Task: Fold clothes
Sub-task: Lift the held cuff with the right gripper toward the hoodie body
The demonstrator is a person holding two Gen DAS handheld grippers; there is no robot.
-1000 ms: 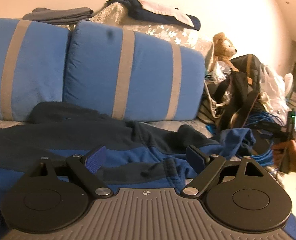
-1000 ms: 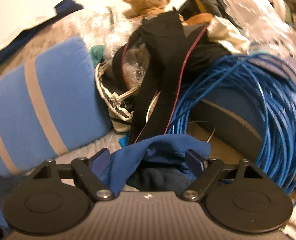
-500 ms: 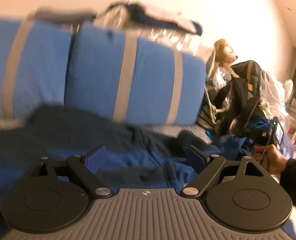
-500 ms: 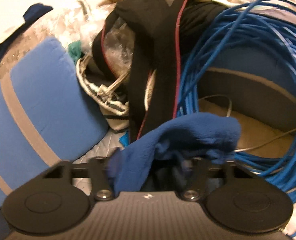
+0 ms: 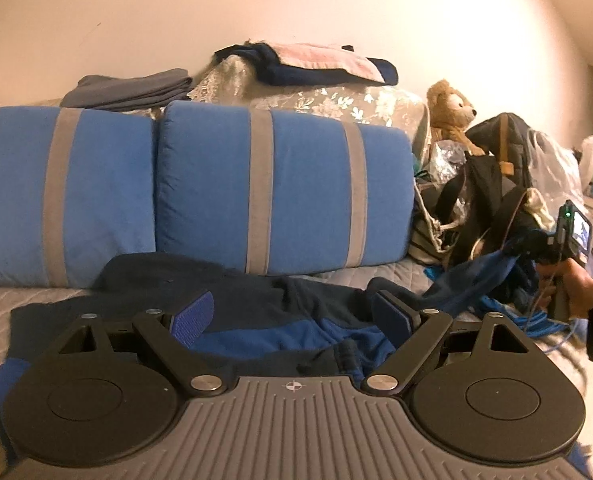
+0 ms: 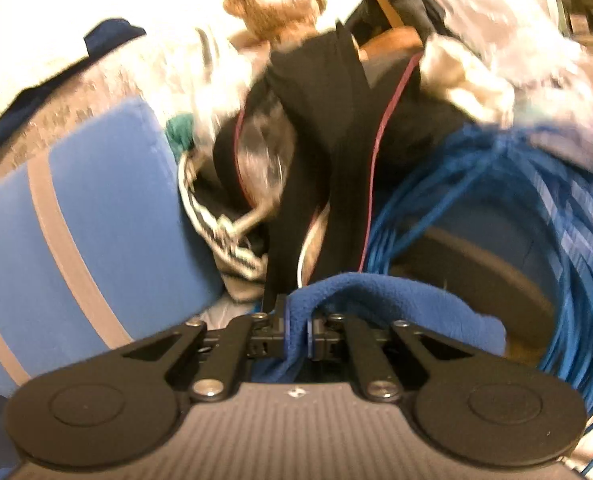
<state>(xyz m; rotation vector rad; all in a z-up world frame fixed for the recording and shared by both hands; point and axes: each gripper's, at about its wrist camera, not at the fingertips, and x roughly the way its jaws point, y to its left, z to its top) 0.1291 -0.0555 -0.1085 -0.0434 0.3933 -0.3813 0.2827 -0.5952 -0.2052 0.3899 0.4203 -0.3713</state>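
While blue cushions back the quilted seat, clutter crowds right.

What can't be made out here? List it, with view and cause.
- Left wrist view: the blue fleece garment's near edge, behind the open left gripper.
- Right wrist view: the fold inside the shut right gripper, covered by its fingers.
- Right wrist view: the blue cable coil, smeared by motion blur.

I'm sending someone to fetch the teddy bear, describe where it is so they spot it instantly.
Find the two blue cushions with grey stripes. Past their right end, the teddy bear sits atop the bag pile; it is the only tan, furry thing there.
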